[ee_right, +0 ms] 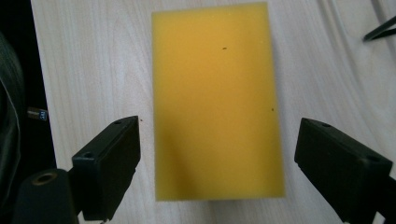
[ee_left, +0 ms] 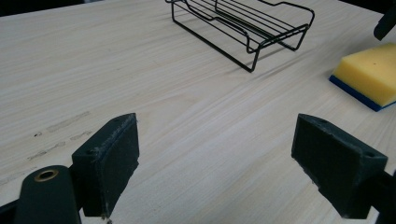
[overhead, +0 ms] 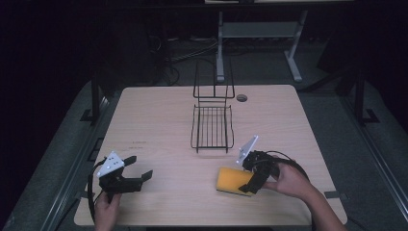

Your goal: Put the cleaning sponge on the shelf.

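Note:
A yellow sponge (overhead: 229, 179) with a blue underside lies flat on the wooden table (overhead: 159, 110), near its front right. My right gripper (overhead: 244, 174) hovers over the sponge's near end, open. In the right gripper view the sponge (ee_right: 215, 84) lies lengthwise between the two black jaws of this gripper (ee_right: 215, 140), with table showing on either side, so neither pad touches it. At the front left my left gripper (overhead: 138, 168) is open and holds nothing. Its own view has it (ee_left: 215, 140) low over bare wood, with the sponge (ee_left: 369, 72) off to the right.
A black wire rack (overhead: 211, 125) with a tall back frame stands at the table's middle, toward the far side; it shows again as the rack (ee_left: 243, 23) ahead of the left gripper. A round cable hole (overhead: 241, 97) sits near the far edge. A desk frame (overhead: 260, 33) stands beyond.

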Available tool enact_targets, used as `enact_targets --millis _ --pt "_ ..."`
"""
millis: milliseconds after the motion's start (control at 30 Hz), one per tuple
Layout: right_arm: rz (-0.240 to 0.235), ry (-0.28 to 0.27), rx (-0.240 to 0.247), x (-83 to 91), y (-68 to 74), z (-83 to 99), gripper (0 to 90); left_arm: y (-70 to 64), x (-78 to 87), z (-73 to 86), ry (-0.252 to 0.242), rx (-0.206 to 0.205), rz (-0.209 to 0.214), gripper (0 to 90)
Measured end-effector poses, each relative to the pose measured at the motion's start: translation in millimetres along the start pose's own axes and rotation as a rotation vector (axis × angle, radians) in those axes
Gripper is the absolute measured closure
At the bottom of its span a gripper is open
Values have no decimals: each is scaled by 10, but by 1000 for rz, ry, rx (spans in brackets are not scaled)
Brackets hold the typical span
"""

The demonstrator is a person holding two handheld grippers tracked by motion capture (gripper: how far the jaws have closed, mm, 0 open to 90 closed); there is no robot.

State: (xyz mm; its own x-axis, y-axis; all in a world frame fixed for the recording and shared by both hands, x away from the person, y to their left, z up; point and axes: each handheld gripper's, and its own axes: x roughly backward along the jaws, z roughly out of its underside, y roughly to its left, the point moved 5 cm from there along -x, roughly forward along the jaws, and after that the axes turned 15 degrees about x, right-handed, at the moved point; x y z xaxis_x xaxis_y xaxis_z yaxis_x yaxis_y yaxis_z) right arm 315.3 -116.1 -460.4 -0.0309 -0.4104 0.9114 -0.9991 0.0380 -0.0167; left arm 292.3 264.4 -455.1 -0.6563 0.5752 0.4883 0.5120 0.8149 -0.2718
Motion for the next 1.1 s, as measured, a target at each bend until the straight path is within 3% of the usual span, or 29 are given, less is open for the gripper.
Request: enact_targets --millis 800,1100 --pt "-13 5 0 -212 -20 -72 137 -5 -9 -1 0 -4 6 145" --pt "-2 21 22 -307 -4 -88 138 -4 -12 0 2 -3 7 145"
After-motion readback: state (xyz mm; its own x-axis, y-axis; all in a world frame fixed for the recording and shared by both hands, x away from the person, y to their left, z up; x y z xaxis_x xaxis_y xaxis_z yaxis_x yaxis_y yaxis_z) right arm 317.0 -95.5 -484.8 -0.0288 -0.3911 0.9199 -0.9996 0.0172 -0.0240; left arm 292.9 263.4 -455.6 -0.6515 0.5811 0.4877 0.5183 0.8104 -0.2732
